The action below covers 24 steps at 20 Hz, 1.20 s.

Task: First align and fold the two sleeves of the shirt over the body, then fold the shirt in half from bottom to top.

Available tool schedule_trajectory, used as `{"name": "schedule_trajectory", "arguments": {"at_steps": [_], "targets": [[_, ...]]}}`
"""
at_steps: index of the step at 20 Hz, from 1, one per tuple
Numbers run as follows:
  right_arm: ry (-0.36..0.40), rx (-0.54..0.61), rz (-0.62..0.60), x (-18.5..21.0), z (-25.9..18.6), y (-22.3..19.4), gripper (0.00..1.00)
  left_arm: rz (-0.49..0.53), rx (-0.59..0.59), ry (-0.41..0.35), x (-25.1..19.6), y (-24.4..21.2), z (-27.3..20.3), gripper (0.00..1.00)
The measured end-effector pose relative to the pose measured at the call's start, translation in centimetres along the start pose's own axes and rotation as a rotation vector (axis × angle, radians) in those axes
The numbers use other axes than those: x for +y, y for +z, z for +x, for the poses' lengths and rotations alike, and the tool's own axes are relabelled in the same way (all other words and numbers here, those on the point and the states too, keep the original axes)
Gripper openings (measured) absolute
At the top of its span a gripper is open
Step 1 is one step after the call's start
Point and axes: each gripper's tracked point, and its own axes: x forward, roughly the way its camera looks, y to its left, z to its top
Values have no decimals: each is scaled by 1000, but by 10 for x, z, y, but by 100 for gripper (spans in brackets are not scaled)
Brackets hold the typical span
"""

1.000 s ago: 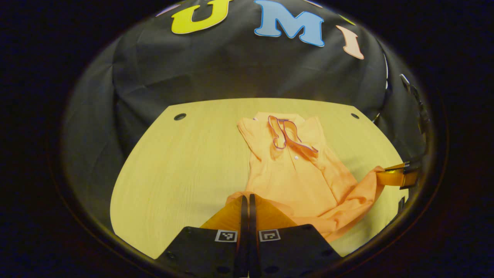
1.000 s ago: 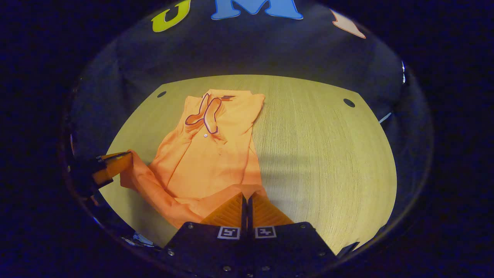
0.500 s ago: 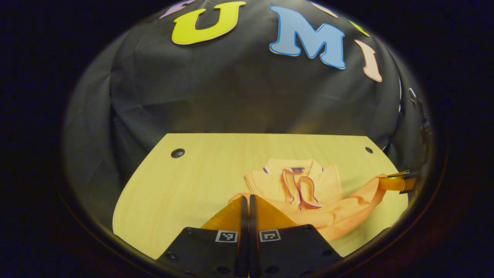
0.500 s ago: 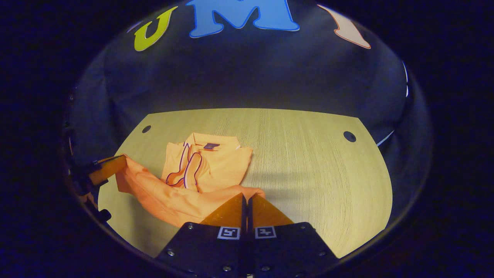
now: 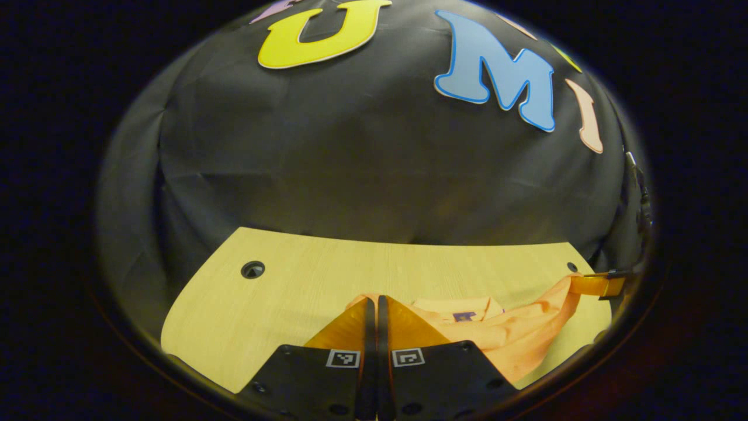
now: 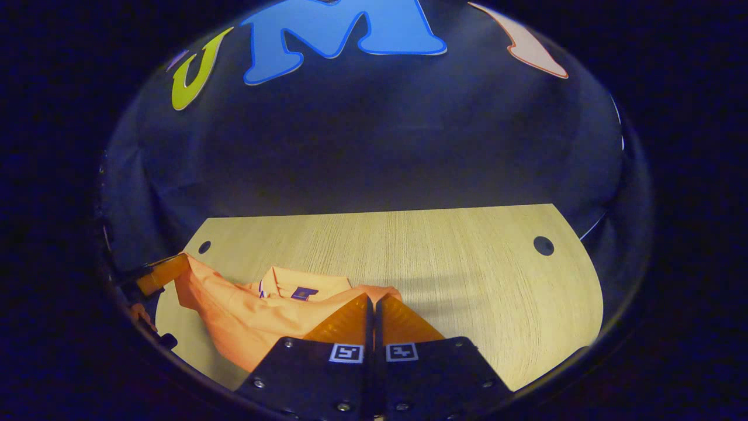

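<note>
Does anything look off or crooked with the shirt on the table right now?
Nothing stands out. The orange shirt is mid-fold: left gripper and right gripper each pinch a hem corner above the collar end. The hem sags between them, as lifted cloth does.

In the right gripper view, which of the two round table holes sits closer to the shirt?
The hole on the left, just above the lifted hem of the shirt near the left gripper. The other hole lies far off across the bare table.

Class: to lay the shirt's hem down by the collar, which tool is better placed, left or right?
Neither: left tool and right tool each pinch a hem corner of the shirt, level above the collar. Both should lower together.
</note>
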Motion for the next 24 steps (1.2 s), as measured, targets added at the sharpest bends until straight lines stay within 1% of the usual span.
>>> {"name": "schedule_trajectory", "arguments": {"at_steps": [1,7,8,9,15,19,20,21,23,24], "targets": [[-4,-8,3,-2,11,8,0,2,-1,2,1,3,9,6],[-23,-46,39,-11,57,30,0,18,-15,-5,0,9,55,5],[-25,-49,50,-13,67,32,0,11,-18,-6,0,10,63,7],[-29,-52,62,-15,75,34,0,6,-21,-8,0,10,71,5],[-47,-38,73,-22,113,22,0,46,-5,-10,11,-9,108,5],[-55,-22,55,-18,120,13,0,49,18,2,16,-26,123,5],[-56,-18,53,-18,120,13,0,50,24,5,17,-28,125,7],[-57,-15,52,-18,122,10,0,50,30,5,17,-32,126,5],[-61,-3,49,-18,122,9,0,50,36,6,17,-35,129,8],[-64,3,48,-18,123,8,0,51,38,8,18,-35,130,6]]}}
